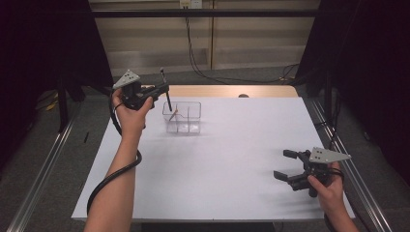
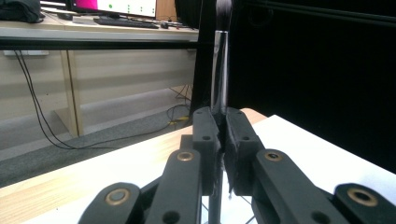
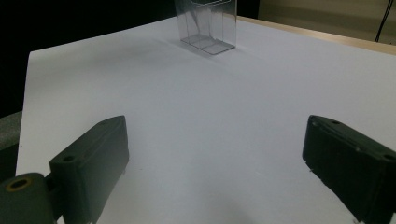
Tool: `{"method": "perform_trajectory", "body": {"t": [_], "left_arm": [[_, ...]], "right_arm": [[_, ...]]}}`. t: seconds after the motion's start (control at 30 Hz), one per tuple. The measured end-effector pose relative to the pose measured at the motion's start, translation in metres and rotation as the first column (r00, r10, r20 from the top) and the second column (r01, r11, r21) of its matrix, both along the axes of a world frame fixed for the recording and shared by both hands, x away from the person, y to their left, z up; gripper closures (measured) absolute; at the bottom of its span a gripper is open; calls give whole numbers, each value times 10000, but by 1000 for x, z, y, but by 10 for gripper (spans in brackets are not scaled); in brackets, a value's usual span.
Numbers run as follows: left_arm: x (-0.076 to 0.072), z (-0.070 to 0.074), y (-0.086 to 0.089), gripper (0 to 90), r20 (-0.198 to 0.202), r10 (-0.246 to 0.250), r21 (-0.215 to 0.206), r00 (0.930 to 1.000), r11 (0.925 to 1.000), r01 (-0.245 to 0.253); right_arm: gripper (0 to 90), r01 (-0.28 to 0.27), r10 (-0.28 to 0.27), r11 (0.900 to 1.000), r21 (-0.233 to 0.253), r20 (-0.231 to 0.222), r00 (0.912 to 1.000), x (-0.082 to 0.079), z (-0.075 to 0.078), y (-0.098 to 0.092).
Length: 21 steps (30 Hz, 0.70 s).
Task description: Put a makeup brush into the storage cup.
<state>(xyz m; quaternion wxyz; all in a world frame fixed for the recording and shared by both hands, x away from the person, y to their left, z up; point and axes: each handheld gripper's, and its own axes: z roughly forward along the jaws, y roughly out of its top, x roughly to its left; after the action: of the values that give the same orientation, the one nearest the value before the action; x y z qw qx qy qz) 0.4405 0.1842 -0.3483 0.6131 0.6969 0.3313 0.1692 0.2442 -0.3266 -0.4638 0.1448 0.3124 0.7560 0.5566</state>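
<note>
The left gripper (image 1: 163,89), seen from the high view at about ten o'clock on the table, is clamped on a slim dark makeup brush with a metallic ferrule (image 1: 166,92). The brush stands nearly upright, its lower end dipping at the near-left corner of a clear plastic organiser box with inner dividers (image 1: 186,121). From above, the brush reads as little more than a thin black stick. The left gripper view adds what that one lacks: the brush (image 2: 219,70) has a shiny grey metal sleeve and a soft dark tuft of bristles at twelve o'clock, and the matte black jaws press against its handle from both sides with no gap.

The right gripper (image 1: 286,166) rests low at about four o'clock on the table, its jaws spread wide with nothing between them. The right gripper view shows the same spread, with one blocky black jaw at seven o'clock and the other at four o'clock, and the smooth white table surface (image 3: 196,130) between. In that view the clear box (image 3: 208,25) stands at twelve o'clock, well apart from the jaws; its walls are glossy and thin, its base flat. The high view alone shows a thin pale stick (image 1: 175,113) leaning inside the box, and the bare wooden edge of the table (image 1: 227,91) beyond the white sheet.
</note>
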Motion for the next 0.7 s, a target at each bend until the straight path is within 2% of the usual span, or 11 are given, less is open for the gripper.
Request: {"method": "perform_trajectory", "body": {"t": [0.7], "left_arm": [[11,-4,-3,841,-43,237,215,9997,9995,-236]], "right_arm": [[70,-12,13,10000,28,-37,10000,0,-1,0]]}}
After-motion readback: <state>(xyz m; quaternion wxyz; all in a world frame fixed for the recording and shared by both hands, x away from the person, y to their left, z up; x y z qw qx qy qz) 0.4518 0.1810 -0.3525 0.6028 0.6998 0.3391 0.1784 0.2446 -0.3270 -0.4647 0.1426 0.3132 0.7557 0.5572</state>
